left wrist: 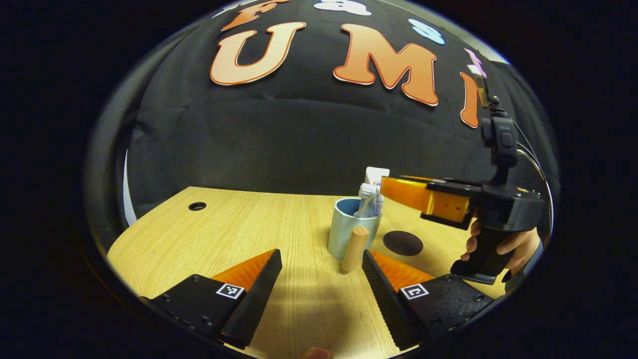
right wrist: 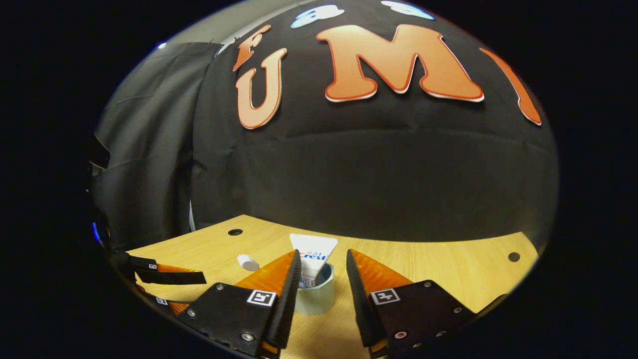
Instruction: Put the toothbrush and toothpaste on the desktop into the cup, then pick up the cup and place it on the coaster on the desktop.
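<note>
The light-blue cylindrical cup [left wrist: 349, 229] stands upright mid-counter w/ the white toothpaste tube [left wrist: 375, 180] and the pale toothbrush [left wrist: 368, 199] both standing in it, so step one looks done; what's left is prob. the carry to the round dark coaster [left wrist: 402, 243], which lies flat on the light wood counter [left wrist: 239, 224] just beside the cup, on the side toward your right hand. The cup's round wooden peg handle [left wrist: 355, 248] sticks out toward your left tool [left wrist: 321, 264], likely the easiest grab point. That left tool sits low and near-level w/ the counter, jaws wide apart, nothing between them, handle just ahead of the gap. Your right tool [right wrist: 323, 267] is over the cup, looking down on the rim [right wrist: 319, 289]; fingers well apart, either side of the tube, not pressing it, so holding nothing. In the left gripper view your right hand [left wrist: 503, 244] wraps the black grip, tool held about level above the cup top. A small white cap-like bit [right wrist: 247, 261] lies on the counter; can't tell what it is.
</note>
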